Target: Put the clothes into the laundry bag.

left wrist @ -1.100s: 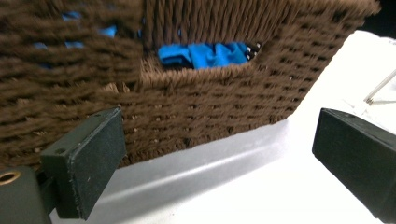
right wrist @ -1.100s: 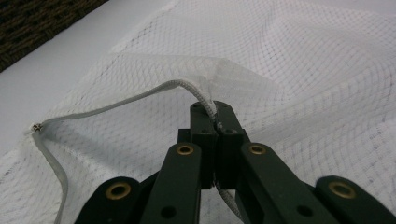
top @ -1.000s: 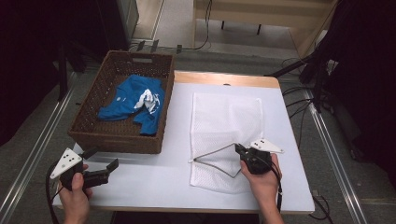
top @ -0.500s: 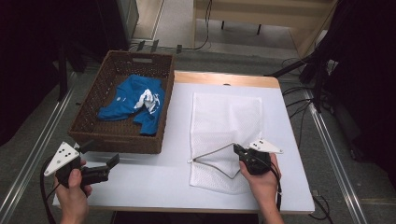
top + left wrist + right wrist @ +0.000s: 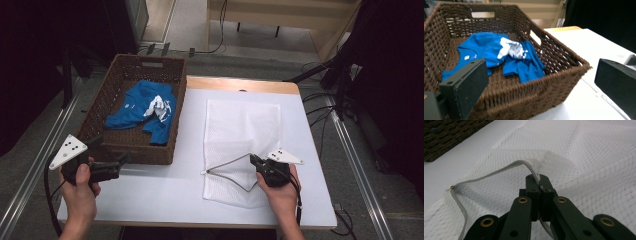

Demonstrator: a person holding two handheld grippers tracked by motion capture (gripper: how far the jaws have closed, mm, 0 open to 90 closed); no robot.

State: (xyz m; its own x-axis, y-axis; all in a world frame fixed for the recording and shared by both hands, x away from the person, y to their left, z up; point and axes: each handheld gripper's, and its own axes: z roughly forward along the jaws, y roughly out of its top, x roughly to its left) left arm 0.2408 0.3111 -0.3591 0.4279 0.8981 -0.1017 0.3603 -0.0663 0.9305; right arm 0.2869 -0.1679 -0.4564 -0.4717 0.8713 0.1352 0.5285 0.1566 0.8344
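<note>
A white mesh bag (image 5: 242, 125) lies flat on the white table (image 5: 190, 150). My right gripper (image 5: 254, 161) is shut on the bag's zipper edge (image 5: 499, 171) and holds it up off the cloth, so the mouth gapes in a triangle. In the right gripper view the jaws (image 5: 539, 182) pinch the zipper cord, with mesh (image 5: 586, 152) beyond. My left gripper (image 5: 114, 151) is open and holds nothing, hovering at the near wall of a brown wicker basket (image 5: 135, 150). A crumpled blue shirt (image 5: 499, 50) lies in the basket (image 5: 564, 67), ahead of the wide-apart jaws (image 5: 539, 72).
The basket stands on the table's left side, its near right corner by the left gripper. Bare white table (image 5: 594, 45) lies between basket and bag. Cables and metal rails run along the floor on both sides. A wooden strip (image 5: 240, 85) edges the table's far side.
My left gripper has risen and drifted a little to the left, now level with the basket's near rim. The right gripper and the lifted zipper edge have stayed put.
</note>
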